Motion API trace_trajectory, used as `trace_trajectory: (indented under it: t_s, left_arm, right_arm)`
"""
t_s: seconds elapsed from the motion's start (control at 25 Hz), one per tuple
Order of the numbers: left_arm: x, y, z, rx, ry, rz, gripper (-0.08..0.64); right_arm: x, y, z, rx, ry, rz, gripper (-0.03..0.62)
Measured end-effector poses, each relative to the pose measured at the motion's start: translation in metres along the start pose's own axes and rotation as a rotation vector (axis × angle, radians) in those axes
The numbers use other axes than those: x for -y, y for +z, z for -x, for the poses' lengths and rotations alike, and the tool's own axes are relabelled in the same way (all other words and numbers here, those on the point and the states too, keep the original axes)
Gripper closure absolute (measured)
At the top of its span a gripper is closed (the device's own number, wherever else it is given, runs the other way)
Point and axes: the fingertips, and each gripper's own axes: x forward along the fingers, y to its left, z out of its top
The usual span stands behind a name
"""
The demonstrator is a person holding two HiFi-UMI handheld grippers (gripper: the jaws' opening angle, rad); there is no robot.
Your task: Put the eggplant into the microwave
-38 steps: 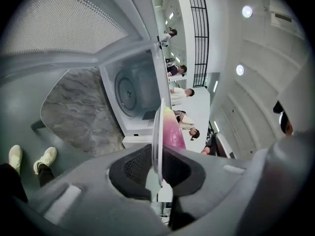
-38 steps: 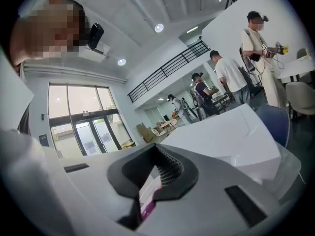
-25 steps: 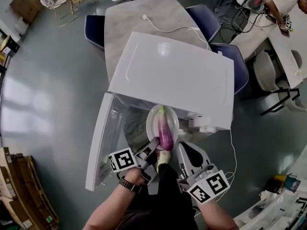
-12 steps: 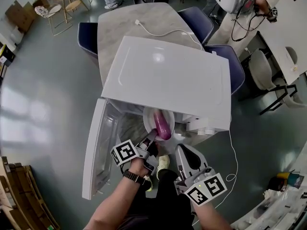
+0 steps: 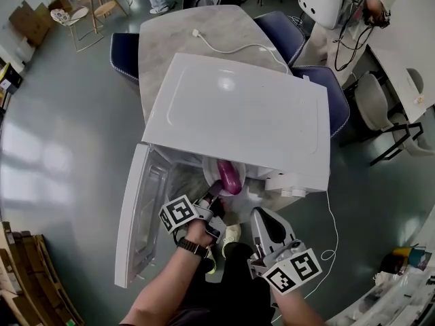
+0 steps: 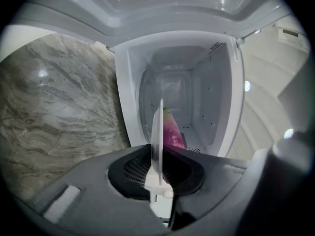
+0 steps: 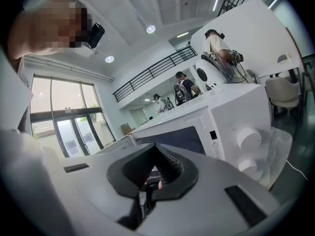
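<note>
A purple eggplant (image 5: 230, 175) lies on a white plate (image 5: 212, 174). My left gripper (image 5: 216, 191) is shut on the plate's near rim. The plate is partly inside the mouth of the white microwave (image 5: 238, 111), and its far half is hidden under the top. In the left gripper view the plate (image 6: 157, 132) stands edge-on between the jaws of that gripper (image 6: 158, 156), with the eggplant (image 6: 173, 133) beyond and the cavity (image 6: 172, 85) ahead. My right gripper (image 5: 261, 214) hangs shut and empty, below the control panel. Its own view shows that gripper (image 7: 155, 151) beside the knobs (image 7: 249, 139).
The microwave door (image 5: 139, 216) hangs open to the left of my left arm. The oven stands on a marble table (image 5: 170, 39) with a white cable (image 5: 238, 46) behind it. Blue chairs (image 5: 329, 87) flank the table. People stand at desks at the far right.
My left gripper has carried the plate and eggplant forward into the microwave's opening, so more of the plate is now hidden under the top. The right gripper has hardly shifted.
</note>
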Motion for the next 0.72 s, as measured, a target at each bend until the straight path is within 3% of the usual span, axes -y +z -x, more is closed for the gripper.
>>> trace_trajectory:
  t_s: [0.44,0.72]
  left_arm:
    - [-0.011,0.015,-0.013,0.049,0.017,-0.001,0.516]
    - [-0.011,0.022,-0.02,0.054,0.042,-0.063,0.515]
  right_arm:
    - [0.006,-0.009,-0.001,-0.029,0.008,-0.016,0.591]
    - [0.008,-0.016,0.001,-0.052,0.022,-0.027,0.591]
